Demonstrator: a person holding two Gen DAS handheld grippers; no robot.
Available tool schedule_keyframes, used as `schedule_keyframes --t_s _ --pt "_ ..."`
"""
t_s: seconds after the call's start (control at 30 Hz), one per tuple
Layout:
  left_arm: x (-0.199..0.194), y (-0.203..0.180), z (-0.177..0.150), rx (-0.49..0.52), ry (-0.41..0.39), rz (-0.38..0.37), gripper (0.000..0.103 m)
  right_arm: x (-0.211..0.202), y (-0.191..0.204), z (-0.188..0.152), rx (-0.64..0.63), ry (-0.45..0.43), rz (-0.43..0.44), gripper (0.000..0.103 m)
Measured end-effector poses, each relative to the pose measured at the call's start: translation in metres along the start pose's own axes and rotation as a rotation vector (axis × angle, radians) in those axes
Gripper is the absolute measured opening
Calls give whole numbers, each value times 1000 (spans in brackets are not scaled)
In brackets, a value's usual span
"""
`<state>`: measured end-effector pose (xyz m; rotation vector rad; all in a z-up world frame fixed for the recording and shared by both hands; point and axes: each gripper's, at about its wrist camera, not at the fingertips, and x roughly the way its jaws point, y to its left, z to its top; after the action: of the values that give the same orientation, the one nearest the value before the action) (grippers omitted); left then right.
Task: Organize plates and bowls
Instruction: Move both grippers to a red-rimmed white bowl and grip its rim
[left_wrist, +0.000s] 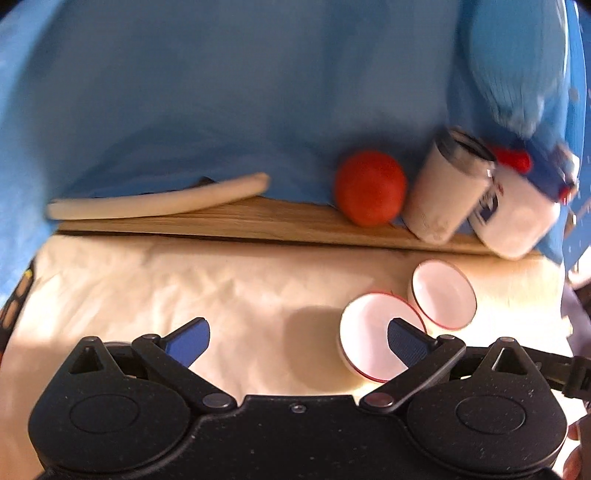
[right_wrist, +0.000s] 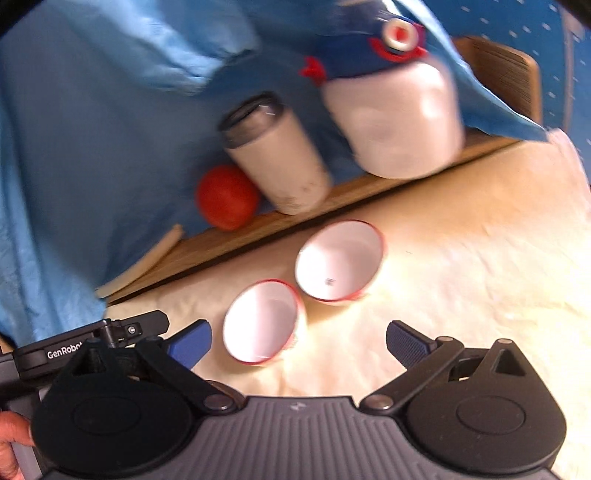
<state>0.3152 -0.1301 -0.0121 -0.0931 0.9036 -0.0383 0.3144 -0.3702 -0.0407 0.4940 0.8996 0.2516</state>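
White bowls with thin red rims sit side by side on the cream cloth covering the tabletop, almost touching: the nearer bowl just ahead of the right gripper, the farther bowl a little beyond it toward the wooden board at the back. Both stand upright and empty, not yet nested, so stacking one into the other looks like the step in hand. Right fingers are spread as wide as they go with nothing between them, which suits a reach around a bowl's rim. In the left wrist view the left gripper is likewise fully spread and holds nothing; its right finger overlaps the nearer bowl in the picture, though whether it touches I cannot tell. Along the board, against the blue cloth backdrop, stand a white tumbler, a white bottle with a blue and red label and a red ball-like thing, seemingly kept out of the working area. A pale rolled item lies at the board's left end.
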Motion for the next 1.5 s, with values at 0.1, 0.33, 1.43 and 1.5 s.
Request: schedule_keyframes --t_s 0.1,0.33,1.43,1.5 --pt "17 -7 3 47 38 -11 102 5 -9 0 16 8 -24 103" --pt "47 -8 9 112 110 -23 102 24 -6 -4 -34 44 -71 101" --pt "76 -11 4 199 221 -210 22 76 12 -5 45 103 -7 22" --pt "76 -11 3 176 218 -225 15 75 12 -6 54 103 -2 19"
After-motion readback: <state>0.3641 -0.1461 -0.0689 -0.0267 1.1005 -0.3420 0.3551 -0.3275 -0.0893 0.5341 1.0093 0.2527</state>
